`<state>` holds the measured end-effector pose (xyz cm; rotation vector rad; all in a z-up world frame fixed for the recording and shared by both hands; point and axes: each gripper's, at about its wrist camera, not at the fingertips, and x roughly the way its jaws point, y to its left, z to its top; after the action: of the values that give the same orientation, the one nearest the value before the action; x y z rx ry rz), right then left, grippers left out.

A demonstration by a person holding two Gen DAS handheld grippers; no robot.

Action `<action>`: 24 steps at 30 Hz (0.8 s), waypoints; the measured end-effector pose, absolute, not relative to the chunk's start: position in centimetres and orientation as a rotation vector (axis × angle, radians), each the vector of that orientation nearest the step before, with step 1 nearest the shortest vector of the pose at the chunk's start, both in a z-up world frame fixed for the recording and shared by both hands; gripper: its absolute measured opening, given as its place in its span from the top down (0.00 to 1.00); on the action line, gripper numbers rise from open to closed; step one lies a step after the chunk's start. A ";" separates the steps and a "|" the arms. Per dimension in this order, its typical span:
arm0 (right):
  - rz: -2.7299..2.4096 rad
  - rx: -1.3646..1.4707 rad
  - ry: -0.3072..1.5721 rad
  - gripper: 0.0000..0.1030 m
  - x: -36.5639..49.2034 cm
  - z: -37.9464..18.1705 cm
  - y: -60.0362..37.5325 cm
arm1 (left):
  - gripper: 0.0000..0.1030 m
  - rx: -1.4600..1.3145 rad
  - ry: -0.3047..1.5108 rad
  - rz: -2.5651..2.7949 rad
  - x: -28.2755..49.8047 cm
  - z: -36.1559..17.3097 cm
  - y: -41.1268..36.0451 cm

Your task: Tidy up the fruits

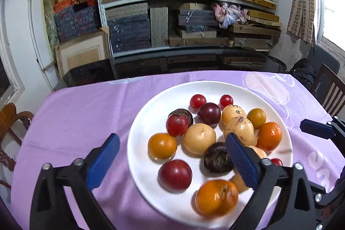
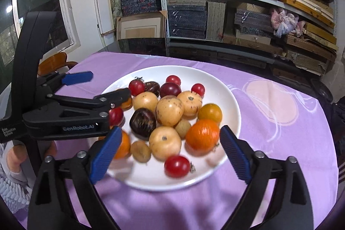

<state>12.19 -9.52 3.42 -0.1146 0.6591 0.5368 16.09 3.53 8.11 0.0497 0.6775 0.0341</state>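
My surface (image 1: 71,113) is bare apart from the plate (image 1: 140,128), where every fruit (image 1: 199,138) sits heaped at centre, so gathering looks done, sorting maybe not. Left tongs (image 1: 172,162) at six o'clock and right tongs (image 2: 170,152) both gape, released. Near-rim fruits blur; tongs hide some

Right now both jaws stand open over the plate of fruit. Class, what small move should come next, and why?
Probably ease the right gripper forward and down onto the orange fruit near its right pad. Both grippers are empty, every fruit sits on the white plate, and that one lies at the pile's edge, closest to hand.
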 end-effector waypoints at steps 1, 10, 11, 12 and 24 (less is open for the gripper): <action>0.525 -0.116 0.652 0.07 11.3 3.4 -9.9 | 0.03 0.045 0.677 0.029 15.4 8.3 3.6; 0.533 -0.130 0.616 0.04 4.6 2.7 -11.9 | 0.03 0.034 0.691 0.024 11.0 8.4 3.3; 0.532 -0.132 0.611 0.04 4.0 2.5 -12.2 | 0.03 0.046 0.691 0.036 10.5 8.4 3.1; 0.531 -0.134 0.609 0.04 3.5 2.3 -12.3 | 0.03 0.056 0.696 0.044 10.1 8.5 3.0; 0.540 -0.081 0.594 0.04 0.6 2.0 -14.2 | 0.03 0.180 0.650 0.134 6.7 9.5 -0.9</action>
<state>0.65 -14.18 2.00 -0.0812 0.5942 0.5398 6.74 -0.93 9.47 0.1805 0.6496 0.1340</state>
